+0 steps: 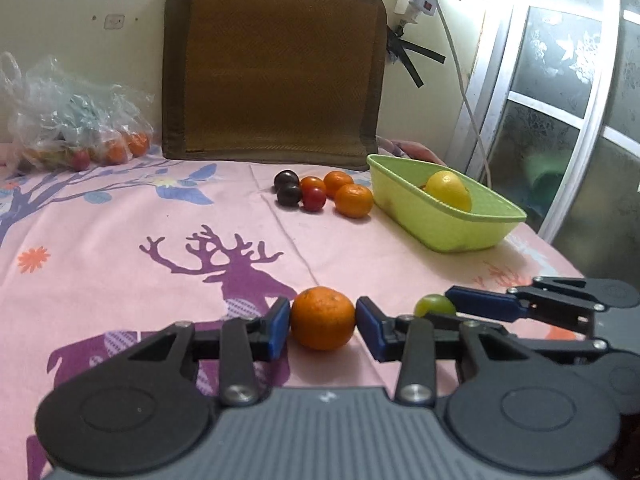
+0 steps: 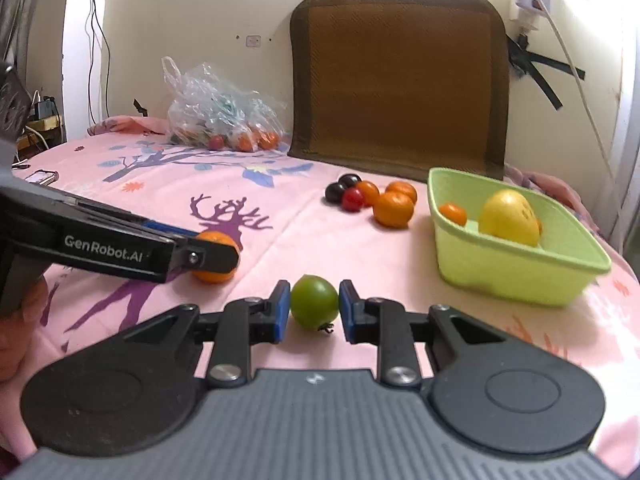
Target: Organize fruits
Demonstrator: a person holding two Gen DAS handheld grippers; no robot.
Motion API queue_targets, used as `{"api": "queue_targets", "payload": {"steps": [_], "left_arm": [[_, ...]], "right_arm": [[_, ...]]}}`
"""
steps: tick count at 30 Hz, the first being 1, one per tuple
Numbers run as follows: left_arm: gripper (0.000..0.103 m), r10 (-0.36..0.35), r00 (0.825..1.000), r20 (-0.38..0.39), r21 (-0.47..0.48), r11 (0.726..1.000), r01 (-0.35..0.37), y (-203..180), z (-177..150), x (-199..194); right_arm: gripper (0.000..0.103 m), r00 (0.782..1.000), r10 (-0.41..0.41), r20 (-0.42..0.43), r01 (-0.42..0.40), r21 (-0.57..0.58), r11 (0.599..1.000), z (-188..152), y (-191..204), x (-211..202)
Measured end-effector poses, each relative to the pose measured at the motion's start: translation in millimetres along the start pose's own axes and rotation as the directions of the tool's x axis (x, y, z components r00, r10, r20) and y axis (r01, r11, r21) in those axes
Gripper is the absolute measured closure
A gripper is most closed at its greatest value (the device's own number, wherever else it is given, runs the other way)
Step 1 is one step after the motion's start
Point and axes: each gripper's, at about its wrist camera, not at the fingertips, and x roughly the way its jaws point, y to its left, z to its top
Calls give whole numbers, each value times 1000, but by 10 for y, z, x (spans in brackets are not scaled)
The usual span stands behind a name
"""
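Two grips on: your left gripper (image 1: pixel 322 322) fingers clamp the orange (image 1: pixel 322 317), right gripper (image 2: pixel 310 307) the green fruit (image 2: pixel 314 301), both w/ the basket (image 2: pixel 520 276) ahead. Round skins could slip if you jerk.

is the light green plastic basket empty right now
No, the light green plastic basket holds a large yellow fruit and a small orange fruit.

My pink deer-print bedsheet (image 1: pixel 120 280) carries a green basket (image 1: pixel 460 232), a cluster of loose oranges, tomatoes and dark plums (image 1: pixel 320 194), a plastic fruit bag (image 1: pixel 76 120) and a brown mat (image 1: pixel 272 68) at the wall.
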Motion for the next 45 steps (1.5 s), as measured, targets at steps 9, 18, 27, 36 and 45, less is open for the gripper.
{"api": "queue_targets", "payload": {"steps": [9,18,27,36,45], "left_arm": [[57,32,999,39,-10,999,-32,3,-24,-66],[54,28,998,56,5,1000,-28,-24,-27,-92],[53,6,999,47,37,999,-8,-57,-29,-73],[50,-9,999,39,45,999,7,-57,-24,-60],[50,-10,999,41,43,999,9,-56,-27,-68]], "right_arm": [[71,1000,7,27,-7,-5,1000,-114,1,-58],[57,999,11,40,-12,20,1000,-137,-14,-79],[57,999,33,30,-33,5,999,-143,27,-59],[57,999,45,10,-45,3,999,-140,40,-28],[57,999,50,0,-50,1,999,-137,42,-15]]}}
